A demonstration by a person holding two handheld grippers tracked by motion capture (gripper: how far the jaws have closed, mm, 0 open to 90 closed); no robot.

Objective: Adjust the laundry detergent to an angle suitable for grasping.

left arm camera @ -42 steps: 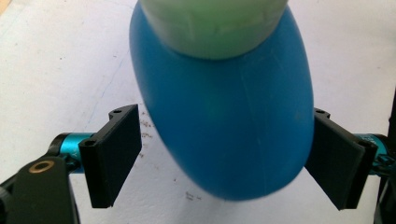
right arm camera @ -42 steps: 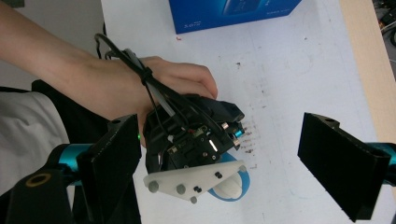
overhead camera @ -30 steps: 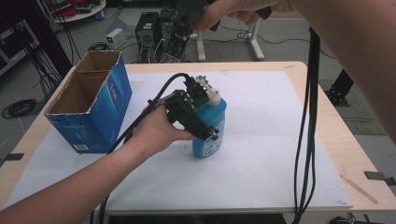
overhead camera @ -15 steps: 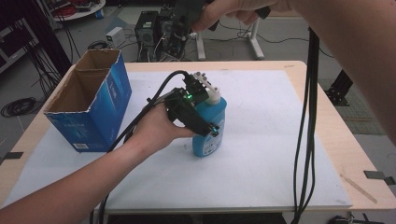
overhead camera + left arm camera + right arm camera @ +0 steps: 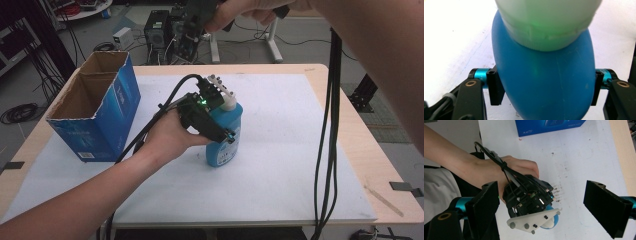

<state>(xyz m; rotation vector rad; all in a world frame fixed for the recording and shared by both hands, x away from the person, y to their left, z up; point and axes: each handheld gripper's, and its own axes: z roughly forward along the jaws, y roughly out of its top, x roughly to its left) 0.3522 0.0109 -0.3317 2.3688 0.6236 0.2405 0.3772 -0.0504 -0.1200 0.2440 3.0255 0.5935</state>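
Observation:
A blue bottle with a white cap stands upright on the white mat. My left gripper comes at it from the left, level with its shoulder. Its jaws have just been closing. In the left gripper view the bottle sits between them and both black pads touch its sides, so the left gripper is shut on it. My right gripper hangs high over the table's far edge. Seen through its own camera, the right gripper is wide open and holds nothing, with the left hand and bottle below.
An open blue cardboard box stands at the table's left, close to the left forearm; its side also shows in the right gripper view. The right gripper's black cable hangs down at the right. Bare mat lies right of the bottle.
The left gripper's jaws have drawn in around the bottle, and a green light has come on on its body. Neither hand has shifted, and the bottle stands where it was.

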